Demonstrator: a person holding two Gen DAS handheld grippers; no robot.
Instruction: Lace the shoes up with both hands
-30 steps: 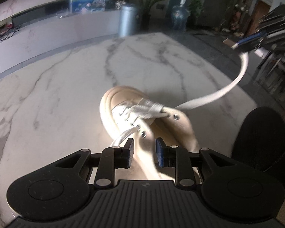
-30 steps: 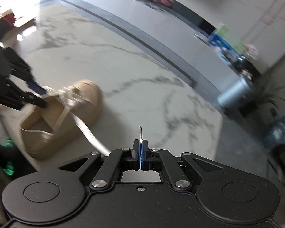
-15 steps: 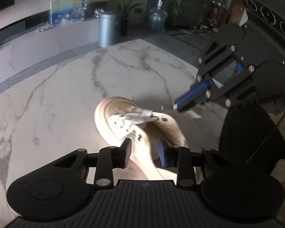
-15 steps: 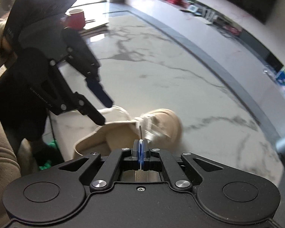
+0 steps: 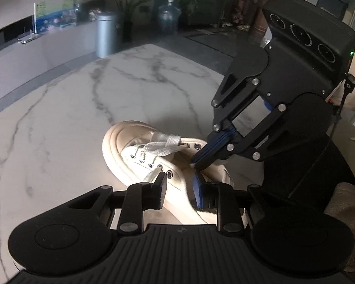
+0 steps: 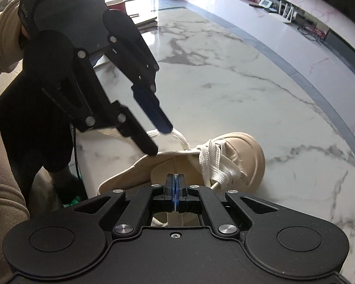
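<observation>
Marble tabletop (image 5: 59,123) wide beyond beige shoe (image 5: 120,146), both claws close above.

From my feed, the work surface is a white marble table (image 5: 135,94) with grey veins, brightly lit on the right wrist view. Beyond it, upper left of the left view, I see a long pale counter (image 5: 47,47), a metal bin (image 5: 105,36), a potted plant (image 5: 125,7) and a water jug (image 5: 169,16). A red cup (image 6: 117,6) sits at the top of the right view.
</observation>
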